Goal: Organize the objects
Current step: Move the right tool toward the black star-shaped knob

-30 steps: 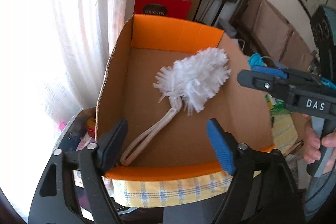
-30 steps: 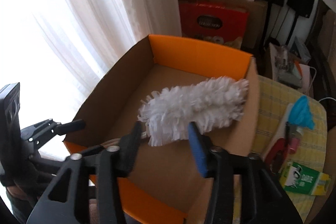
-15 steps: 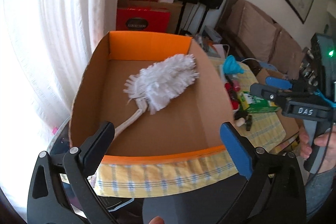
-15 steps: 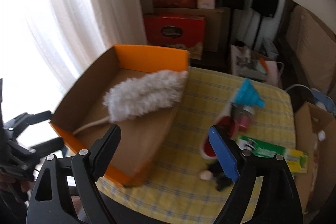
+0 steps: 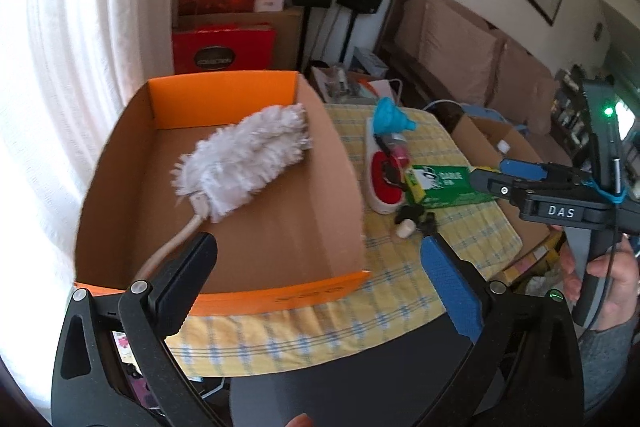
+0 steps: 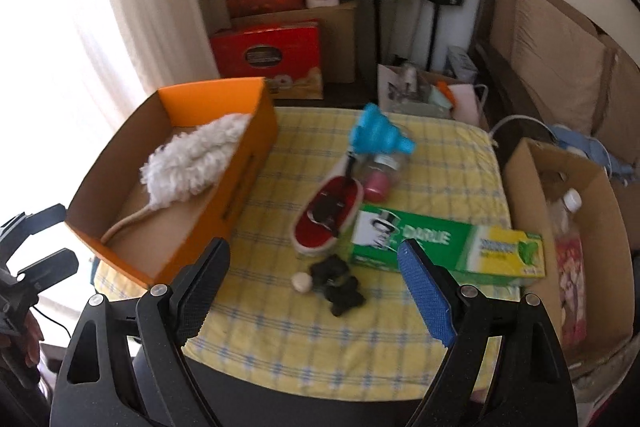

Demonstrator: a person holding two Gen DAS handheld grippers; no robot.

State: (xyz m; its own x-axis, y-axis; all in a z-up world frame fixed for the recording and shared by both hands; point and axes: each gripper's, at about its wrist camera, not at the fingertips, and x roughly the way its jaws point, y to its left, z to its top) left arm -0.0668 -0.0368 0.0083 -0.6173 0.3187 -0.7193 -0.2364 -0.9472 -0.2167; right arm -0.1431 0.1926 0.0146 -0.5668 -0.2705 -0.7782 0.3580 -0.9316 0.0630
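Both sets of jaws stand wide and hold nothing: the left gripper [image 5: 316, 267] hangs over the near edge of the orange box [image 5: 240, 297], the right gripper [image 6: 314, 283] above the yellow checked cloth [image 6: 280, 327]. At 12 o'clock from the right jaws lie a small black item [image 6: 340, 289], a red shoe [image 6: 330, 217] and a green carton [image 6: 444, 249], with a blue funnel [image 6: 376, 135] beyond. The white duster [image 5: 244, 159] lies inside the box, at 10 o'clock from the right gripper.

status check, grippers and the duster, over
Left gripper and right gripper open, empty. White duster lying in orange box. Shoe, funnel, green box loose on the tablecloth, nothing blocking.
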